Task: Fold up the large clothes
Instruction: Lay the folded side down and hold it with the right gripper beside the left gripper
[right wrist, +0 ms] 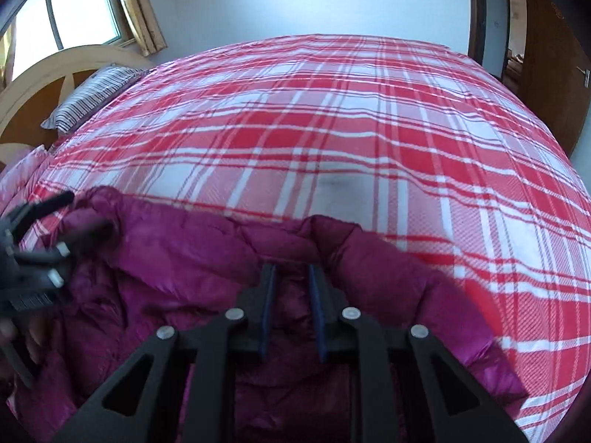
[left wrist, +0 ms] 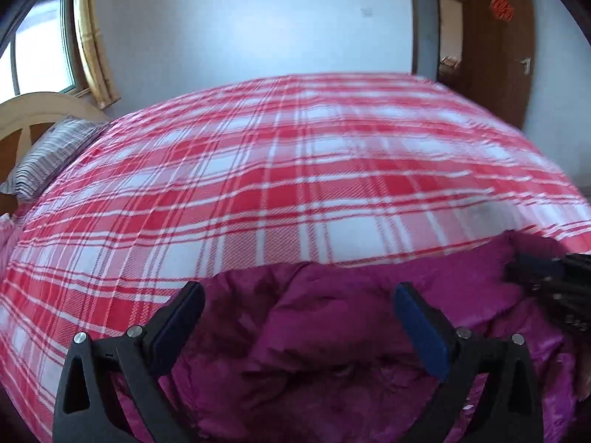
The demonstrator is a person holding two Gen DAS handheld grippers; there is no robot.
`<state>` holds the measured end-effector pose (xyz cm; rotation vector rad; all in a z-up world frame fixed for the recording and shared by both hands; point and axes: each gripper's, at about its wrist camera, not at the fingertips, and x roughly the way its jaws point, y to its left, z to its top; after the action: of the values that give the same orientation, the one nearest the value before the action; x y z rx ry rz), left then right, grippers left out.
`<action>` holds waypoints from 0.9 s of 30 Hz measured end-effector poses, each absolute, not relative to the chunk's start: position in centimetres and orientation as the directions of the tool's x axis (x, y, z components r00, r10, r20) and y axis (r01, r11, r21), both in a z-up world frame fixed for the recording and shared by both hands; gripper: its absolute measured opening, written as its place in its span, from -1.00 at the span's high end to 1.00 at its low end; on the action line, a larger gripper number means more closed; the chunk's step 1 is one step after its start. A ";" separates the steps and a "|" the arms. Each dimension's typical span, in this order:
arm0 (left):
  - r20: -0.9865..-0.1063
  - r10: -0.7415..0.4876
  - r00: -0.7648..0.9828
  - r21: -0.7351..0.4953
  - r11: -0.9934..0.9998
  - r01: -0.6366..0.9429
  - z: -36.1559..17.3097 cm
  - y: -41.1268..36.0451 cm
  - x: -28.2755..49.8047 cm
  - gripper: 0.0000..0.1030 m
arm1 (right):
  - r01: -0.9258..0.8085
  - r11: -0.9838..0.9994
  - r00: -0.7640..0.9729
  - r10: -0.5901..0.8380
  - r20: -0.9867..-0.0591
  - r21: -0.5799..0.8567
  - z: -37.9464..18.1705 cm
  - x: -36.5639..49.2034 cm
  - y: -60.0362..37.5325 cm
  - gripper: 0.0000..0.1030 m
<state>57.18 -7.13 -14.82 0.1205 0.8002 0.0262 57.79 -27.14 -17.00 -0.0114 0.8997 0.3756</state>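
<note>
While left fingers (left wrist: 299, 304) spread, right fingers (right wrist: 291, 280) seemingly pinch the magenta jacket (right wrist: 184, 251).

One magenta padded jacket (right wrist: 207, 258), one plaid bedspread (right wrist: 332, 129), one striped pillow (right wrist: 92, 96), two grippers (left wrist: 299, 317)

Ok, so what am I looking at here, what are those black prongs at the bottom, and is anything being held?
Those prongs are handheld grippers. A person holds one in each hand, and each has a wide-angle camera looking along its fingers. The left wrist view shows the left gripper wide open above a magenta puffy jacket. The right wrist view shows the right gripper, jaws narrow at a fold of the jacket; whether they pinch it is unclear. The jacket lies on a red plaid bedsheet, with a striped pillow beyond.
</note>
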 end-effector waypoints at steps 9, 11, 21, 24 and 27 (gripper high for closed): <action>-0.769 0.112 0.629 0.158 0.987 0.017 -17.9 -7.4 58.4 -0.98 | -0.323 0.944 0.584 0.258 -0.770 0.071 -17.8 57.8 -26.1 0.57; -0.762 0.128 0.634 0.177 0.984 0.015 -18.0 -7.7 58.3 -0.99 | -0.321 0.946 0.587 0.235 -0.774 0.044 -17.8 58.1 -25.7 0.58; -0.760 0.127 0.638 0.173 0.985 0.010 -18.2 -7.5 58.3 -0.99 | -0.305 0.952 0.593 0.198 -0.780 0.009 -18.2 58.3 -25.1 0.58; -0.762 0.121 0.636 0.165 0.986 0.011 -18.2 -7.4 58.3 -0.99 | -0.305 0.952 0.593 0.187 -0.783 -0.003 -18.2 58.3 -24.9 0.58; -0.764 0.116 0.635 0.159 0.987 0.011 -18.2 -7.3 58.3 -0.99 | -0.304 0.953 0.592 0.189 -0.783 0.000 -18.2 58.3 -24.9 0.58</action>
<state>58.33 -7.34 -18.25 0.1534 0.8819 0.0604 58.27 -24.89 -18.21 -0.1388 0.8923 0.2882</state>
